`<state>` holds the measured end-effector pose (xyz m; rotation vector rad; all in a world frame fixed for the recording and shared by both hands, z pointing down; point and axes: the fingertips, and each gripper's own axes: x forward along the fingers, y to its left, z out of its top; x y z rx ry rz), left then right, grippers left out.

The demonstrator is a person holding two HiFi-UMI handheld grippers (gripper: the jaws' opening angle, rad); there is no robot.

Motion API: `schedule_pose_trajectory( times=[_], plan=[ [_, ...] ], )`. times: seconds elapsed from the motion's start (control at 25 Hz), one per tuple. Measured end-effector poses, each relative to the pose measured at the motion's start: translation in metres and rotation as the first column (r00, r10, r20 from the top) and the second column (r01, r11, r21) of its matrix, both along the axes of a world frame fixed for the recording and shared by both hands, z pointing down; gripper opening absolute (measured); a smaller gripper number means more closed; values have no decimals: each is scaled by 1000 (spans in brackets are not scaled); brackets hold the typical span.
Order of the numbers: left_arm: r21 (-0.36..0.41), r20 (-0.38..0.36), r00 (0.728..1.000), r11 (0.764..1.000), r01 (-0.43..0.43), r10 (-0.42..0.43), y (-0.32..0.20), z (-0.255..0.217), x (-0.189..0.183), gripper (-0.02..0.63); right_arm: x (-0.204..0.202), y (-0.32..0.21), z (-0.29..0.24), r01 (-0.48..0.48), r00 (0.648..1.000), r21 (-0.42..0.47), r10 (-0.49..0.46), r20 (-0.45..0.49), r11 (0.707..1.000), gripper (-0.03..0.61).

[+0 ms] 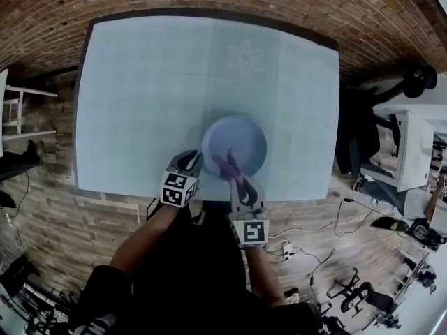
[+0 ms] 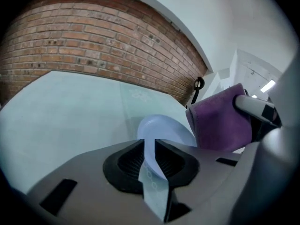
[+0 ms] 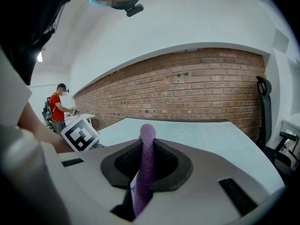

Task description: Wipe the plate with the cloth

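A pale blue plate (image 1: pixel 241 142) sits near the front edge of the table. In the left gripper view its rim (image 2: pixel 165 129) runs between my left gripper's (image 2: pixel 149 150) pads, which are shut on it. In the head view that left gripper (image 1: pixel 193 160) is at the plate's left edge. My right gripper (image 1: pixel 235 177) is shut on a folded purple cloth (image 1: pixel 226 164), which hangs over the plate's near side. In the right gripper view the cloth (image 3: pixel 146 144) stands pinched upright between the pads of the right gripper (image 3: pixel 146 154). The left gripper view shows the cloth (image 2: pixel 220 122) just right of the plate.
The table (image 1: pixel 140 103) is covered by a light blue sheet with a faint flower print (image 1: pixel 246 58). Brick-pattern floor surrounds it. A white desk (image 1: pixel 412 152) and dark chairs (image 1: pixel 363 295) stand to the right, and a white shelf (image 1: pixel 17 110) to the left. A person in red (image 3: pixel 57 108) stands far off.
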<state>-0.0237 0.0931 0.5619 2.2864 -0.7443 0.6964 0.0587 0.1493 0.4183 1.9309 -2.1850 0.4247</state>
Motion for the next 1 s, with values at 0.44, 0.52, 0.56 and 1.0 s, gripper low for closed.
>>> schedule_pose_trajectory(
  times=[0.44, 0.52, 0.56, 1.0],
  plan=[
    [-126, 76, 997, 991, 41, -31, 0, 52, 19, 166, 22, -32, 36, 192, 979, -27, -190, 80, 981, 60],
    [-135, 72, 997, 990, 48, -38, 1, 58, 24, 166, 23, -36, 42, 235, 968, -24, -232, 92, 972, 60],
    [-137, 71, 996, 989, 55, -46, 1, 60, 26, 166, 23, -38, 46, 253, 963, -28, -249, 101, 967, 60],
    [-157, 110, 990, 982, 102, -86, -11, 82, 34, 143, 9, -66, 87, 515, 853, -98, -498, 155, 852, 60]
  ],
)
